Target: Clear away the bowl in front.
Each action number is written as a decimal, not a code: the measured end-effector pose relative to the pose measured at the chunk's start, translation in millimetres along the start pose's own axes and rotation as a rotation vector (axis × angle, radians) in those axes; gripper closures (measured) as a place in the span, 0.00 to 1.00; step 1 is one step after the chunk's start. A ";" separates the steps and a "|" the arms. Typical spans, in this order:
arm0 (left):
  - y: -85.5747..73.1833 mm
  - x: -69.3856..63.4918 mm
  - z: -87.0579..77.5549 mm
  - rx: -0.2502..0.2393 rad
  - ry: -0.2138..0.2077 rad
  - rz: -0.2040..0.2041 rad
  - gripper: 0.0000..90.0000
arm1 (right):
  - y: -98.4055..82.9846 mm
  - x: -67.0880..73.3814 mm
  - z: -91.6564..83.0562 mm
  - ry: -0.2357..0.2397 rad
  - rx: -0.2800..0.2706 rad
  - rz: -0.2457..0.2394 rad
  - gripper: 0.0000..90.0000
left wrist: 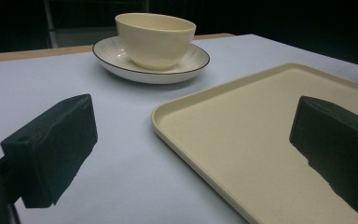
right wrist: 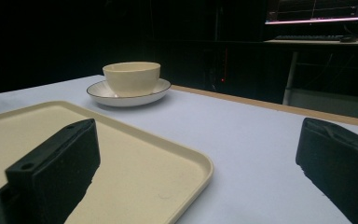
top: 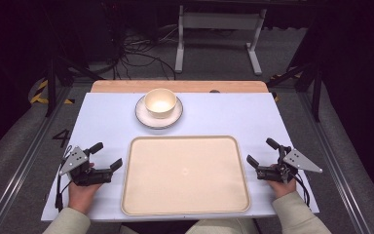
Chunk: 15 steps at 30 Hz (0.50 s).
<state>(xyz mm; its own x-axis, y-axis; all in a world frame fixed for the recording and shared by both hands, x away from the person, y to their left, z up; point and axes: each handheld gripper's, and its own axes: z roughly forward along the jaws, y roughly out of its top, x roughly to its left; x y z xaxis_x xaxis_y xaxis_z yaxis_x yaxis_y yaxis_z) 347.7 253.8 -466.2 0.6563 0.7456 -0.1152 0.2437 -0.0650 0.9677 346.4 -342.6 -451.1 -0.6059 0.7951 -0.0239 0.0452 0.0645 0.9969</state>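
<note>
Between the two grippers, nearest the person, a cream tray (top: 185, 175) is lying flat on the bench (top: 102, 117), with nothing on it. The left gripper (top: 108, 155) is sitting just beside the tray's left edge, its fingers (left wrist: 51, 149) standing wide and gripping nothing; in the left gripper view one finger is hanging over bare bench and the other over the tray's corner. The right gripper (top: 260, 152) is mirroring it off the right edge, fingers (right wrist: 56, 168) likewise wide apart and empty.

Farther ahead of both pairs of fingers, beyond the tray's far rim and apart from it, a cream bowl (top: 160, 102) is standing upright in a white saucer (top: 146, 118) with a dark rim line. Both are looking like glazed ceramic, so I am judging them stiff, fairly heavy for their size, slippery under the pads and breakable if knocked or dropped. The bowl's wall is offering the better hold: one finger inside, one outside, pinching the rim. The saucer is sitting low, with only its thin raised edge to catch, and the bowl is probably resting loose on it, so tilting could be sending it sliding
</note>
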 end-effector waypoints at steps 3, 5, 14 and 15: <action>0.1 -0.6 0.1 -0.001 -0.004 -0.005 0.03 | -0.1 -0.7 -0.4 -0.002 -0.004 0.005 0.00; 0.4 -0.5 -0.1 0.000 -0.007 -0.008 0.03 | -0.2 -1.0 -0.5 -0.002 -0.006 0.012 0.00; 5.1 -1.4 -1.2 -0.005 -0.014 -0.012 0.04 | -0.4 -1.6 -0.1 0.000 -0.009 0.023 0.00; 5.1 -1.4 -1.2 -0.005 -0.014 -0.012 0.04 | -0.4 -1.6 -0.1 0.000 -0.009 0.023 0.00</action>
<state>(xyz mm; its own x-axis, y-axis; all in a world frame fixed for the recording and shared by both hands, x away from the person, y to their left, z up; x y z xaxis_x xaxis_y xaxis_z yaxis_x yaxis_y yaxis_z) 347.2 253.2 -460.8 0.6630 0.7372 -0.1301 0.2483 -0.0526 0.9672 347.3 -343.9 -451.5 -0.6049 0.7963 -0.0006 0.0521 0.0403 0.9978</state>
